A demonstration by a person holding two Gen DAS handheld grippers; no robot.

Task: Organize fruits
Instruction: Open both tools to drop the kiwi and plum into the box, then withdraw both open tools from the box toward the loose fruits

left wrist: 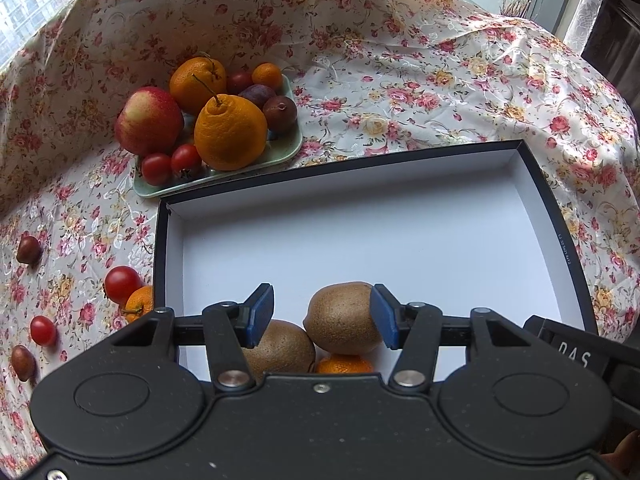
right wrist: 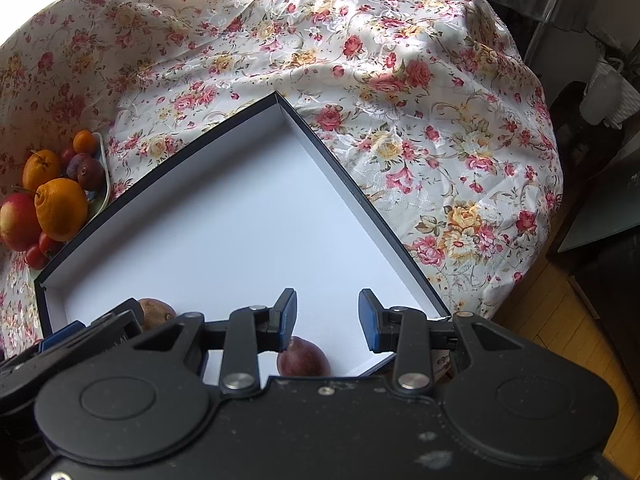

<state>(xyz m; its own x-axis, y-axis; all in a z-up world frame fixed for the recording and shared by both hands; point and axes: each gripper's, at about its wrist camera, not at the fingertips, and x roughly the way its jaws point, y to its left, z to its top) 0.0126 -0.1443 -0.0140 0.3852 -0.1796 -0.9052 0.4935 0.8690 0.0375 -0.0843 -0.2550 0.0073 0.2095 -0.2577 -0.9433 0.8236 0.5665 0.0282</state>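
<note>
White card lines the inside of the black-walled box, which lies on a floral tablecloth. The left gripper hangs over the box's near end with its blue pads spread apart. Between them sits a kiwi; its right side lies just against the right pad, while the left pad stands clear of it, so nothing is clamped. A second kiwi lies beside it, partly behind the left finger, and a small mandarin shows just below the two, near the gripper body.

Over the box's near right corner, the right gripper also has its pads parted, gripping nothing. A dark red plum rests on the box floor just below and slightly left of the gap, close under the left pad. One kiwi is visible at the left of that view, behind the other tool.

Beyond the box's far left corner stands a pale green tray piled with a red apple, two large oranges, plums and cherry tomatoes. Loose on the cloth left of the box lie a tomato, a mandarin, a smaller tomato and two dark small fruits.
</note>
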